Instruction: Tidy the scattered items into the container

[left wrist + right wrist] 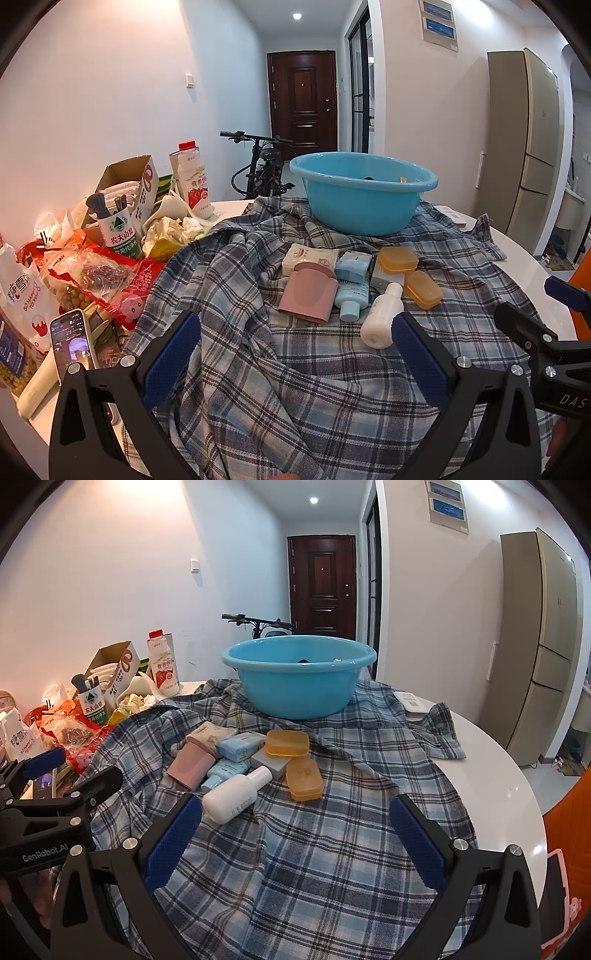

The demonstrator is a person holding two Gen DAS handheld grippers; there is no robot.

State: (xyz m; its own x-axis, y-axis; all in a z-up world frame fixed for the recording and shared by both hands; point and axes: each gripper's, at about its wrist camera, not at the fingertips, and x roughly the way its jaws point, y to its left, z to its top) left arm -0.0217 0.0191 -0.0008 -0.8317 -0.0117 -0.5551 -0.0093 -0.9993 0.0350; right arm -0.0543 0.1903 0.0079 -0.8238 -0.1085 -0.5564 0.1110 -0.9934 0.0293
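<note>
A blue plastic basin (364,201) (299,681) stands at the far side on a plaid shirt (258,369) (314,849); small items show inside it. In front lies a cluster: a white bottle (382,315) (236,795), a pink cup (308,291) (192,762), a light blue tube (352,291) (225,771), two amber soap boxes (423,290) (304,779), a blue packet (240,746) and a beige packet (308,256). My left gripper (295,350) is open and empty, just before the cluster. My right gripper (295,830) is open and empty, beside the white bottle.
Snack bags, a milk bottle (192,177), a cardboard box (125,184) and a phone (72,339) crowd the left of the white round table (509,786). A remote (410,701) lies right of the basin. A fridge (543,646) stands at right.
</note>
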